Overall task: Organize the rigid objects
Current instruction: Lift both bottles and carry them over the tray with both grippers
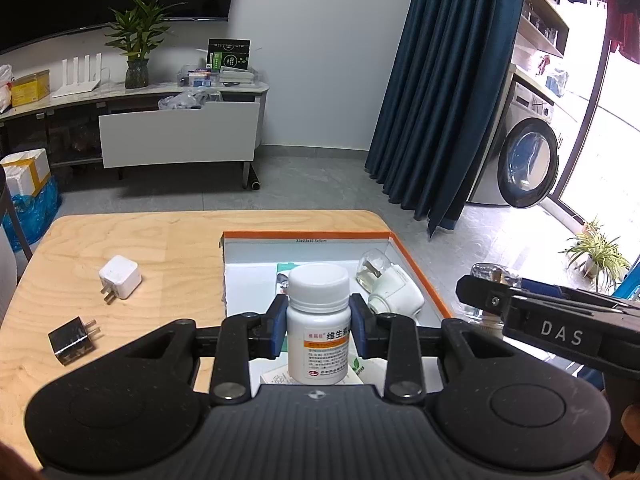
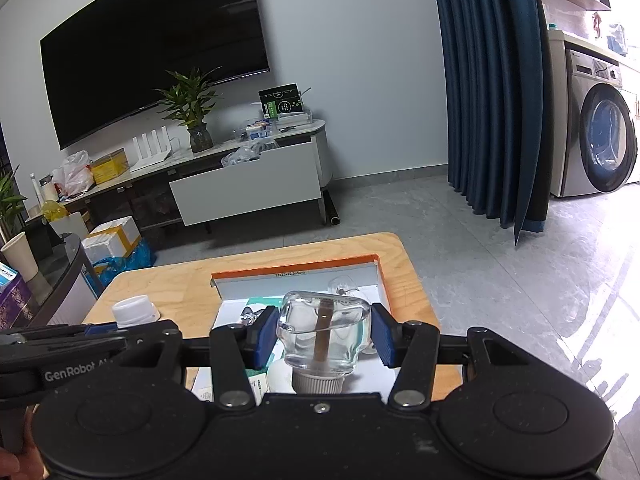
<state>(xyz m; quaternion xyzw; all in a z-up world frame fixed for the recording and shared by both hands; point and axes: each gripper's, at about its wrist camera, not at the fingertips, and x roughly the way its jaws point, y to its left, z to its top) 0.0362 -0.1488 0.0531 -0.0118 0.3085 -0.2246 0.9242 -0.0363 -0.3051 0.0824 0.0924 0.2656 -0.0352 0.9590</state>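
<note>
Left gripper [image 1: 319, 326]: clamped on upright white pill bottle [image 1: 319, 320]. Right gripper [image 2: 325, 334]: clamped on upside-down clear glass bottle [image 2: 324, 326], above orange-edged box [image 2: 296, 270].

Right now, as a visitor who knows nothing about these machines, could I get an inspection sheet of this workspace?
Surface: wooden table, carrying an orange-edged box.
Job's things: white pill bottle and clear glass bottle, both held over the box; white plug adapter inside it.
Clutter: white charger and black charger loose on the table.
Grippers: left gripper shut on the pill bottle; right gripper shut on the glass bottle.
Cables: nothing seen.
Surroundings: TV, blue curtain, washing machine.
</note>
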